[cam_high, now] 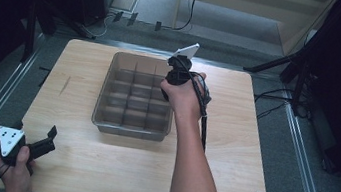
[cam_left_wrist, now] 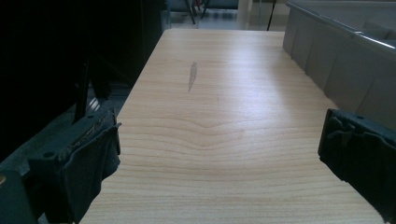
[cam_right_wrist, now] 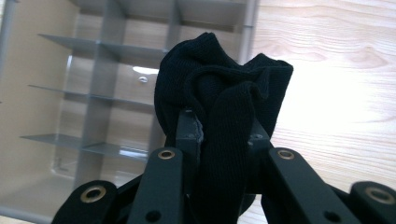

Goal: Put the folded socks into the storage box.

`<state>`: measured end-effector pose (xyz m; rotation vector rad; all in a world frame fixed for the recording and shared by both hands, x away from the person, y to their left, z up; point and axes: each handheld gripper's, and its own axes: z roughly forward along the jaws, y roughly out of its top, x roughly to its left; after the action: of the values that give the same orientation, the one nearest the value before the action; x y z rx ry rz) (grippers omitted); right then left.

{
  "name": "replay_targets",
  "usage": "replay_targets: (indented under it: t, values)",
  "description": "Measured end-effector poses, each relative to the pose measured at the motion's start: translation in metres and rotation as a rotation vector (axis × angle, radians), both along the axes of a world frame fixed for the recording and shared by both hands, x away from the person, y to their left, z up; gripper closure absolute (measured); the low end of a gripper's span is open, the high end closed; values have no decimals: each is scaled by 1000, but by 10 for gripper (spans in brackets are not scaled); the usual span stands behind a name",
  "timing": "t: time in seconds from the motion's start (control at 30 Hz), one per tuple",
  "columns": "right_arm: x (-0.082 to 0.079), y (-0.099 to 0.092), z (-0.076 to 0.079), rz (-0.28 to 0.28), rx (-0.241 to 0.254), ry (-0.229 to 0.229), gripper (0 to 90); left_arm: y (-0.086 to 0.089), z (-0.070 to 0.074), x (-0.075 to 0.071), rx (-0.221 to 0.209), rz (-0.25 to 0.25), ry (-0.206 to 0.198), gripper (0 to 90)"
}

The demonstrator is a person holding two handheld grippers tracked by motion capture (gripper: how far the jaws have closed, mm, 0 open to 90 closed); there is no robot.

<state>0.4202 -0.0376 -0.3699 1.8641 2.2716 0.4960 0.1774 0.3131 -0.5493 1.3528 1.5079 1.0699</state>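
Room: dark floor and metal rails surround the wooden table; we see black stands at both sides and a pale wall at the far end.
Table: light wood with rounded corners; we note a small grey streak on its left part.
Tray: a grey see-through plastic tray sits in the middle of the table, toward the far side, split by dividers into rows of small compartments; those we can see into look empty.
Right gripper: held in the right hand over the tray's far right corner, pointing down. Its jaws are clamped on a black cloth.
Cloth: black ribbed knit fabric, bunched and folded into a soft lump that bulges out beyond the jaw tips. We see it in the right gripper view hanging above the tray's right wall, with compartments to one side and bare wood to the other; we cannot tell whether it touches the tray.
Left gripper: held in the left hand at the near left corner of the table, well apart from the tray. Its jaws stand wide apart with nothing between them, just bare wood ahead.
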Motion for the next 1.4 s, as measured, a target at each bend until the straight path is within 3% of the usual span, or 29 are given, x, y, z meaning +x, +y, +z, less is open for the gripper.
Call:
replay_targets:
  t: [0.3, 0.5, 0.7, 1.0, 1.4]
  values:
    - [2, 24, -13, 34, 17, 8, 748, 0, 0, 0, -5, -1, 0, 0]
    - [2, 35, -32, 65, 22, 28, 746, 0, 0, 0, -5, -1, -4, 0]
    - [2, 28, -54, 62, 29, 51, 744, 0, 0, 0, 0, -1, -1, 0]
    - [-1, 16, -71, 57, 28, 85, 740, -1, 0, 0, 6, -2, 2, 0]
    - [-2, 23, -93, 80, 11, 119, 740, -1, 0, 0, 12, -5, 3, 0]
